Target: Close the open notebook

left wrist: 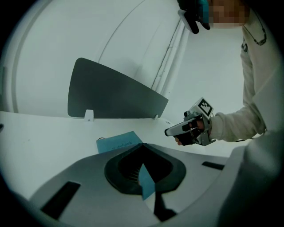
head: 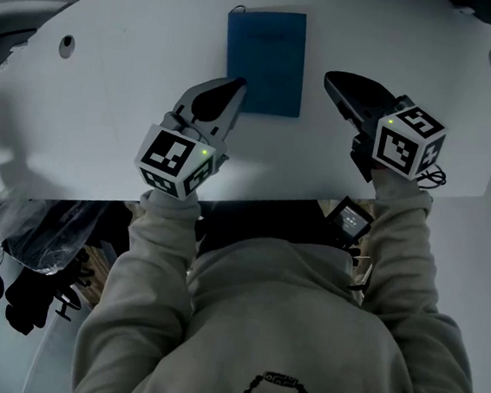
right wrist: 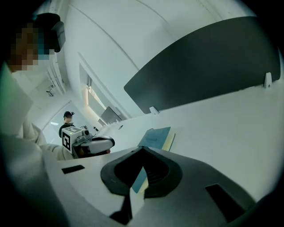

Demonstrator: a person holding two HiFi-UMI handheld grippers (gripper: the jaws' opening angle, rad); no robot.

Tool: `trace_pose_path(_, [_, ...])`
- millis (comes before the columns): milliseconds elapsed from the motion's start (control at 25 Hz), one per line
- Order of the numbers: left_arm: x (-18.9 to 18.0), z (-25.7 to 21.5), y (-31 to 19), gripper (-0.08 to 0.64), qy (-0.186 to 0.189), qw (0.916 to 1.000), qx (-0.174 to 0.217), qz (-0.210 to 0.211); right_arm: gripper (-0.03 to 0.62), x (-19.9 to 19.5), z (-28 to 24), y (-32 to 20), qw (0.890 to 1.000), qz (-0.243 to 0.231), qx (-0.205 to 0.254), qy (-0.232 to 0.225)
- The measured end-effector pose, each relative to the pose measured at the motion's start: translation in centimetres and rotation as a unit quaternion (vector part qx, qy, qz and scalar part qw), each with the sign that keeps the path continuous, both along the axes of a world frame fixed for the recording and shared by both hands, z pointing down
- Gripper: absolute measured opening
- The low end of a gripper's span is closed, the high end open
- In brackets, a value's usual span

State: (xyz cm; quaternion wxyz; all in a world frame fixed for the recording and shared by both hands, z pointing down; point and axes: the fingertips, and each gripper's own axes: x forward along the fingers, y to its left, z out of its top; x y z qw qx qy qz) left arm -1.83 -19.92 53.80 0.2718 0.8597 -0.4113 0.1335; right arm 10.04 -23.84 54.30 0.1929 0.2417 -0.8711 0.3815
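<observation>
The notebook (head: 264, 61) lies flat on the white table (head: 87, 122), toward its far edge, between the two claws and with its blue cover up. It looks already closed (the right gripper view shows a cream page edge under the cover and no spread pages). I judge it a light, thin thing with a bendy card cover, one that would flex rather than break. On this smooth top it would likely slide if pushed from one side. The best hold seems a pinch on the free long edge, or a flat press on the cover. The left gripper (head: 238, 86) has its jaws together with nothing in them, its tip near the notebook's near left corner. The right gripper (head: 330, 78) is likewise closed and empty, near the right edge. No containers are in sight.
</observation>
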Motion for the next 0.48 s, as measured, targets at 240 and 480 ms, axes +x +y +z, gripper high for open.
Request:
trace_pose_path(240, [0.3,2.5,0.8,-0.003,0.005,0.9996,-0.027,-0.009,0.02,0.1,1.9,0.3,1.0,0.004,-0.015,0.004])
trace_pose_path(480, [0.1,5.0,1.1,-0.003,0.028,0.9978,-0.053,-0.028,0.02,0.3,4.0,0.6,0.999,0.02,-0.027,0.006])
